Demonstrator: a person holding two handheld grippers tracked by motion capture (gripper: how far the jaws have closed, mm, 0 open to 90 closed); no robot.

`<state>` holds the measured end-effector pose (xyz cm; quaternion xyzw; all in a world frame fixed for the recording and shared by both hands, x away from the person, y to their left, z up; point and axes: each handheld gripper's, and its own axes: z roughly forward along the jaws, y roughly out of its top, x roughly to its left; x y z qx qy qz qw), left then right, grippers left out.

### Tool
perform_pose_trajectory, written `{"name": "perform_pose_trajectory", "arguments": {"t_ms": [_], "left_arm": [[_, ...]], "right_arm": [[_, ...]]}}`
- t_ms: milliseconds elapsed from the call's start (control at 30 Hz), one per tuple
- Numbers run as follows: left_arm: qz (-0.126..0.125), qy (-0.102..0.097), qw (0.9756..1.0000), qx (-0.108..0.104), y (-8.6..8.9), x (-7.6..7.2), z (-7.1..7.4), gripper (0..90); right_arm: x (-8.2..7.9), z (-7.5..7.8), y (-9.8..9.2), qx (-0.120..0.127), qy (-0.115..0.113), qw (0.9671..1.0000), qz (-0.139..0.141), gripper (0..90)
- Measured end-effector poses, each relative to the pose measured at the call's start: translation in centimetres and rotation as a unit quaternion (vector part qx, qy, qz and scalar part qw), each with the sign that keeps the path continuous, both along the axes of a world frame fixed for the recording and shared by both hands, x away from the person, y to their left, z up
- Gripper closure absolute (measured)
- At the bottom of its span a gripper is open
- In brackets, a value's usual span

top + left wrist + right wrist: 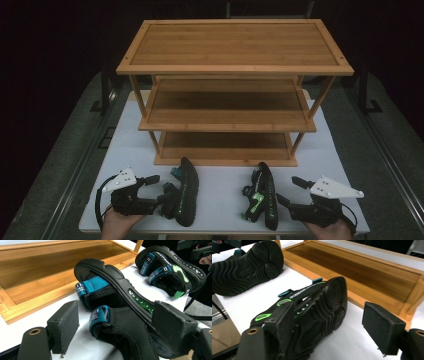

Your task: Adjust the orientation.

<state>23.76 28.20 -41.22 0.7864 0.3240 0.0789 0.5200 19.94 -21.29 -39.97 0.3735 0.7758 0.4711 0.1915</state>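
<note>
Seen from above, a three-tier bamboo shoe rack (235, 47) stands bare on my white bench (132, 150). In front of it two black sandals lie on their sides, the left sandal (184, 191) near my left tongs (161, 187), the right sandal (262, 196) near my right tongs (288, 191). Both tongs are spread wide, each in one of my hands at the bench's near edge.

White table (130, 145) bears wooden rack (227, 120), two sandals (186, 192)
</note>
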Motion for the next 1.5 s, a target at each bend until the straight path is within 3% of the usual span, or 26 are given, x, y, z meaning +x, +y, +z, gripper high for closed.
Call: {"name": "perform_pose_trajectory", "arguments": {"t_ms": [400, 633, 900, 967, 1500], "left_arm": [[-0.004, 0.004, 0.9999, 0.011, -0.8, 0.2, -0.3, 23.3], [-0.007, 0.008, 0.9997, 0.022, -1.2, 0.4, -0.8, 25.9], [-0.002, 0.000, 0.9995, 0.030, -1.5, 0.4, -0.9, 34.9], [0.002, -0.007, 0.9994, 0.034, -1.8, 0.3, -0.8, 35.3], [0.024, -0.020, 0.9985, 0.045, -2.7, -0.2, -0.5, 37.7]], "right_arm": [[0.0, 0.0, 1.9, 0.002, 0.003, 0.9996, 0.029, 30.6], [0.0, -0.2, 3.3, -0.022, -0.001, 0.9992, 0.035, 36.9], [0.1, -0.4, 3.9, -0.040, 0.000, 0.9989, 0.025, 43.3], [0.0, -0.5, 4.1, -0.054, -0.006, 0.9983, 0.019, 45.2], [-0.1, -0.4, 3.9, -0.055, -0.004, 0.9984, 0.015, 45.8]]}}
